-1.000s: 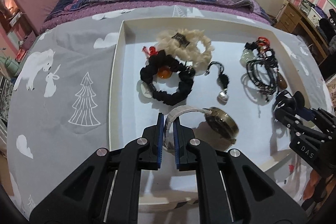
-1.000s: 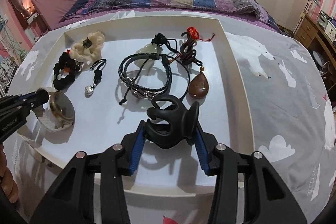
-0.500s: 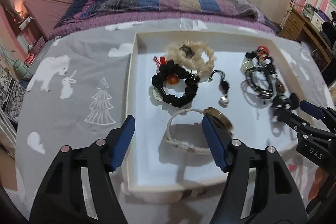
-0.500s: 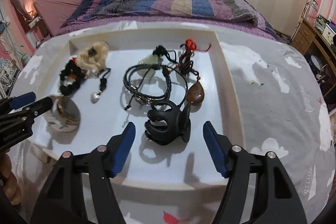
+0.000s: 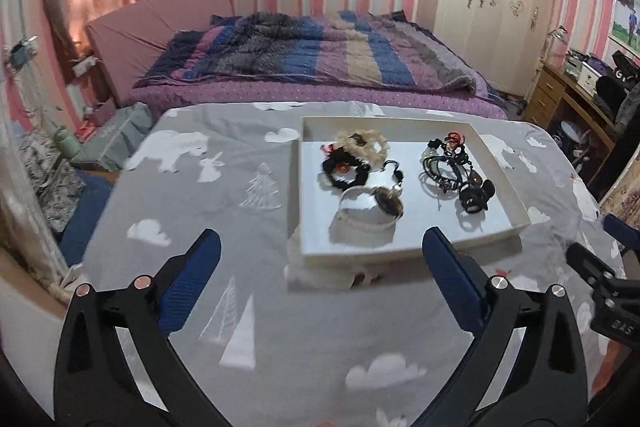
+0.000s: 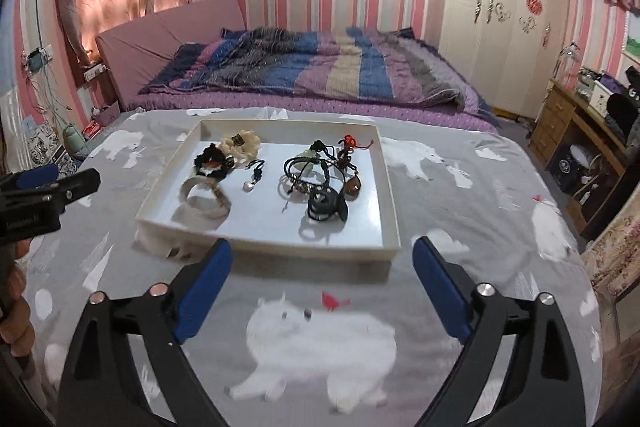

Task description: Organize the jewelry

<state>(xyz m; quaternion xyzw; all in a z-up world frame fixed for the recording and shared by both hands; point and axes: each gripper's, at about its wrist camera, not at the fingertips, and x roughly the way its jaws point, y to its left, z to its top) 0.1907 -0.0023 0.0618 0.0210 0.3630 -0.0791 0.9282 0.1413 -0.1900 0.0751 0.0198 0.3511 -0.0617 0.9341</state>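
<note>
A white tray (image 5: 516, 227) (image 6: 264, 245) sits on the grey animal-print cloth. In it lie a white-strap watch (image 5: 370, 205) (image 6: 206, 197), a black scrunchie (image 5: 344, 173) (image 6: 212, 159), a cream scrunchie (image 5: 362, 143) (image 6: 240, 141), a small pendant (image 6: 252, 183), tangled cord necklaces (image 5: 446, 163) (image 6: 316, 167) and a black claw clip (image 5: 476, 193) (image 6: 326, 205). My left gripper (image 5: 320, 271) is open and empty, pulled back in front of the tray. My right gripper (image 6: 322, 277) is open and empty, also short of the tray's near edge.
A bed with a striped quilt (image 6: 312, 67) lies behind the table. A white wardrobe (image 6: 500, 7) and a wooden desk (image 6: 580, 123) stand at the right. Clutter lies on the floor at the left (image 5: 60, 163).
Both grippers have let go: the left of the watch, the right of the claw clip. Both then drew back and up from the tray, jaws wide.
</note>
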